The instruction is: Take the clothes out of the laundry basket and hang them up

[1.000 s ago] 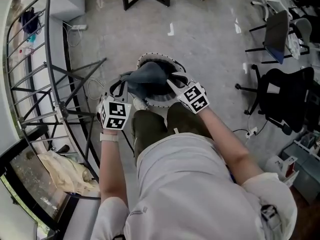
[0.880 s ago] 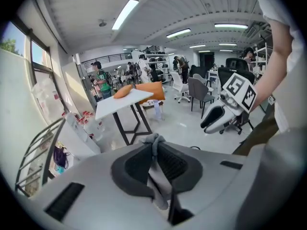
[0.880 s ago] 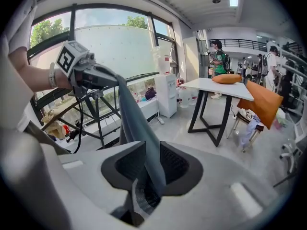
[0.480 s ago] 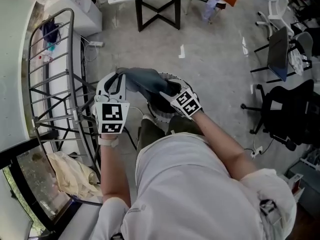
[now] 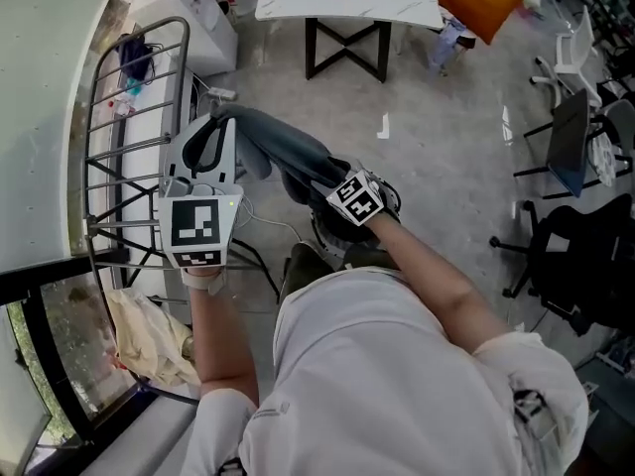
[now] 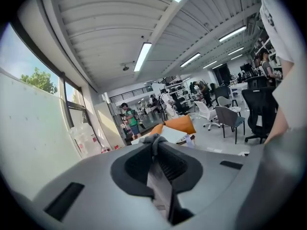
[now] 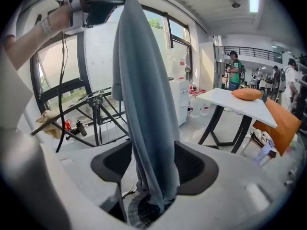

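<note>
Left gripper [image 6: 154, 145] pinches a grey garment [image 7: 144, 104] aloft. It hangs between the right gripper [image 7: 152, 164] jaws, just opened wide, hiding most of the basket [image 7: 136, 218].

The garment [image 5: 288, 152] is showing a plain slate blue-grey. The left hand-held gripper [image 5: 222, 113] and the right hand-held gripper [image 5: 319, 175] are wearing pale grey shells with black-and-white square markers. The drying rack [image 5: 109, 157] is looking black, and the person's shirt [image 5: 397, 365] is showing off-white.
</note>
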`<state>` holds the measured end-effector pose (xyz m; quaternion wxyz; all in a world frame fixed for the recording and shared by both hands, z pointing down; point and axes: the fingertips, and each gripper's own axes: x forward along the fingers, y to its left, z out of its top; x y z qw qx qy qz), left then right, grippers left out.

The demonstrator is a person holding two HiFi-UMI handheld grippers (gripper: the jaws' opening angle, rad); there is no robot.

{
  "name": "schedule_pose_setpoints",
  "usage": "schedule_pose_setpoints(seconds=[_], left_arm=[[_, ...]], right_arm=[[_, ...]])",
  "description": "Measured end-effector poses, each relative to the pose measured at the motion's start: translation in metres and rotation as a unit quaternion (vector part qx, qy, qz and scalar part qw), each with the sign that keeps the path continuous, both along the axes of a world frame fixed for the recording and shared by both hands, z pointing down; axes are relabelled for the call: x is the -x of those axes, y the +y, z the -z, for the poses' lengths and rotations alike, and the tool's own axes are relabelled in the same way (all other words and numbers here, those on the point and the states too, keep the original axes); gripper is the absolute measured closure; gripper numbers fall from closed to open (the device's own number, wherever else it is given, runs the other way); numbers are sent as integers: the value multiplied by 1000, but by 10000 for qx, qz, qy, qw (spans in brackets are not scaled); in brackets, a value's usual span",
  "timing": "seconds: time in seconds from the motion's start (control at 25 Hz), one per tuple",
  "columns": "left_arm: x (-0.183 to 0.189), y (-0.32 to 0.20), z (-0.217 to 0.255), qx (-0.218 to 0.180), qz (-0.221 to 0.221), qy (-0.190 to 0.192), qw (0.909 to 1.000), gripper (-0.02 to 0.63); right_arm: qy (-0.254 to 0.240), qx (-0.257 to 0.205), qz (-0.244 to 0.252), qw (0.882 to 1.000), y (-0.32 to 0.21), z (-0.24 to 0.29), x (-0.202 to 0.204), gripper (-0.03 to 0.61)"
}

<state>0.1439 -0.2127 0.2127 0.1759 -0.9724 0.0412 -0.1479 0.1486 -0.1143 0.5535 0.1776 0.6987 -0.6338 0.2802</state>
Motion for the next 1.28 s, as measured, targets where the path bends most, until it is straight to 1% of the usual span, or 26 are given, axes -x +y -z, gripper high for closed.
schedule_pose_setpoints(seconds=[0.12, 0.24, 0.32, 0.36, 0.44, 0.48, 0.56, 0.72, 0.8, 0.88, 1.08, 1.28], left_arm=[[8, -13, 24, -33, 186, 227, 9996, 582], [23, -26, 38, -62, 423, 387, 9983, 583], [32, -34, 43, -21, 575, 451, 9973, 582], [35, -37, 45, 3, 638, 474, 9968, 582], [43, -40, 48, -4, 782, 491, 9957, 583], [50, -42, 48, -29, 879, 494, 9949, 583], [69, -47, 49, -121, 1157, 508, 9919, 583], [117, -60, 49, -223, 1822, 523, 9816, 581], [139, -62, 46, -241, 2171, 488, 9746, 581], [165, -61, 43, -225, 2559, 480, 9653, 581], [237, -48, 28, -107, 3442, 560, 9372, 583], [298, -28, 6, 32, 4182, 629, 9062, 581]], right_arm=[[-51, 70, 158, 9998, -19, -7, 4, 318], [-78, 113, 387, 9992, -40, -14, 16, 320], [-127, 171, 395, 9990, -49, -15, 19, 354], [-124, 191, 375, 9990, -50, -17, 18, 386], [-97, 152, 337, 9993, -49, -20, 14, 506], [-102, 110, 321, 9994, -48, -18, 12, 551], [-99, 11, 300, 9995, -47, -10, 9, 558], [-90, -346, 98, 9993, -42, 16, -10, 560], [-30, -560, 10, 9984, -37, 32, -25, 560], [111, -734, 69, 9972, -37, 48, -36, 560], [391, -1218, 307, 9913, -45, 95, -43, 560], [546, -1723, 466, 9824, -55, 146, -41, 560]])
